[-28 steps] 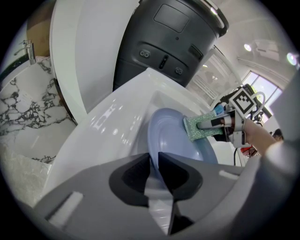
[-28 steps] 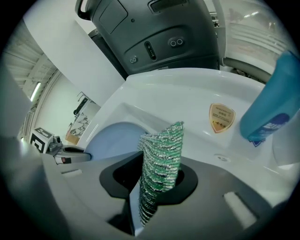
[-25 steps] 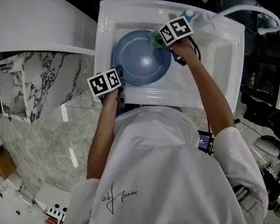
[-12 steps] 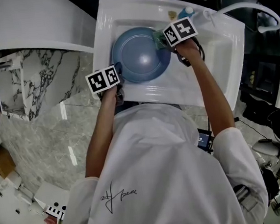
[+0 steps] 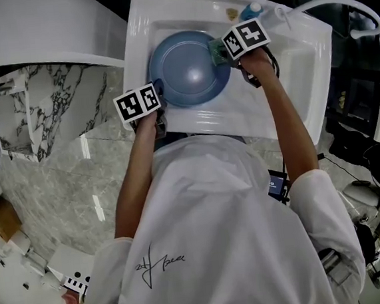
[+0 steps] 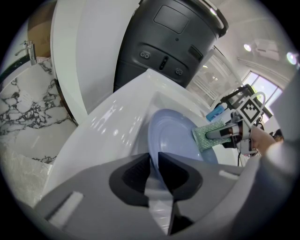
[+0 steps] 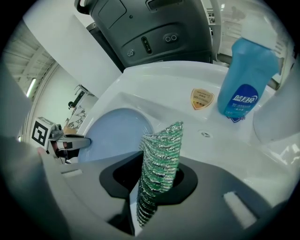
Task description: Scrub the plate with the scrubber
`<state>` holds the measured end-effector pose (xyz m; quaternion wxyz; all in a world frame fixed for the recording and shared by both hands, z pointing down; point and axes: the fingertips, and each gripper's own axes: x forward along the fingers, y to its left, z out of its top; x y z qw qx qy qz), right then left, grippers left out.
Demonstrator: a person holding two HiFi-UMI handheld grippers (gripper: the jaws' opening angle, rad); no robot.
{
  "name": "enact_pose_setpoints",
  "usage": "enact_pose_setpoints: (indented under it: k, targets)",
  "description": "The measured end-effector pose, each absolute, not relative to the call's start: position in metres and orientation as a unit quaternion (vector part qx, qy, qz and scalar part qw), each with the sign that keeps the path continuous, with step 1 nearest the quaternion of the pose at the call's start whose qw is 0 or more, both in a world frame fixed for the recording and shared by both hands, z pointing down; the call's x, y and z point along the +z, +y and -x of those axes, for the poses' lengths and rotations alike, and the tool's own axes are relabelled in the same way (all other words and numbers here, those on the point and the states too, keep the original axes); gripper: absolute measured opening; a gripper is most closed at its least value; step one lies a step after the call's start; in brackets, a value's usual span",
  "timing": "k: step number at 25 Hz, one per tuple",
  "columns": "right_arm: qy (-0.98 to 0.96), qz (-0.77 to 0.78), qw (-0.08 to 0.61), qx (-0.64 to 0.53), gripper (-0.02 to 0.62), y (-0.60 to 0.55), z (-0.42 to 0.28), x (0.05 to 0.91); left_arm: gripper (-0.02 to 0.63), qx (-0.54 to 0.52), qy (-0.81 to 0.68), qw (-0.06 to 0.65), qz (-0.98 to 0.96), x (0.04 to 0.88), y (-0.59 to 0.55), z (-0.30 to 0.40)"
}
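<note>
Now pins the blue plate [image 5: 185, 71] inside the white sink [image 5: 163, 13] by its near-left rim, left gripper [image 6: 154, 171] clamped on that edge. Sets the green scrubber [image 5: 217, 52], pinched upright in the right gripper [image 7: 157, 183], at the plate's far-right rim, so probably calls for a sweep leftward and back toward the body across the face. Leaves a blue bottle [image 7: 246, 86] on the sink's back ledge, marble counter [image 5: 66, 186] off left.

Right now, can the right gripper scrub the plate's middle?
Probably yes: the scrubber in the right gripper sits at the plate rim, its face is bare, the left gripper clamps the opposite edge.
</note>
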<state>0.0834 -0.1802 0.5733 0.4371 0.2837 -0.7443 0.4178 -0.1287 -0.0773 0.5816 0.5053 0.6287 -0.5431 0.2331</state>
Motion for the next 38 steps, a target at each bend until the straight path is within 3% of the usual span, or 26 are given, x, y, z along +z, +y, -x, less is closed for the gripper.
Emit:
enact_pose_setpoints:
  k: [38]
  targets:
    - [-0.733, -0.189, 0.45, 0.474, 0.063, -0.095, -0.072, 0.564, 0.083, 0.229, -0.556, 0.503, -0.621, 0.58, -0.078, 0.134]
